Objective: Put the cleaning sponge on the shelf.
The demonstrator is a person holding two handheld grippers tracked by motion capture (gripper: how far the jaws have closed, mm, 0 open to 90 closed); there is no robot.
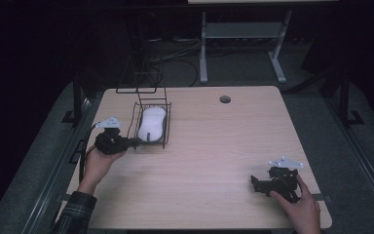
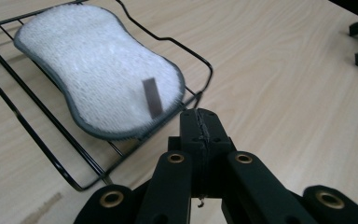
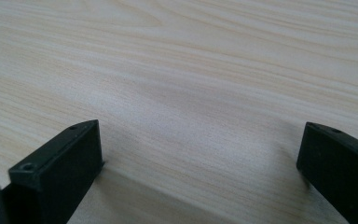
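On the light wood table (image 1: 209,146), toward its far left part, stands a black wire basket (image 1: 164,127) with a tall wire frame rising from its far end, and inside it lies a white, peanut-shaped scrubbing sponge (image 1: 152,123) with a grey edge. In the left gripper view the sponge (image 2: 98,70) rests flat on the basket's wire floor (image 2: 37,126) and bears a small grey tag near its closer end. The left gripper (image 1: 135,142), held in the person's left hand (image 1: 97,163), points at the near end of the basket, its tips right at the wire rim; seen from its own camera, the left gripper (image 2: 199,122) has its two black jaws pressed together with nothing between them, just beside the rim and short of the sponge. Well apart, near the table's near right corner, the right hand (image 1: 299,207) holds the right gripper (image 1: 254,183) low over bare wood. In the right gripper view its jaws stand wide apart around bare tabletop (image 3: 182,93). A round grommet hole (image 1: 225,99) sits near the table's far edge.
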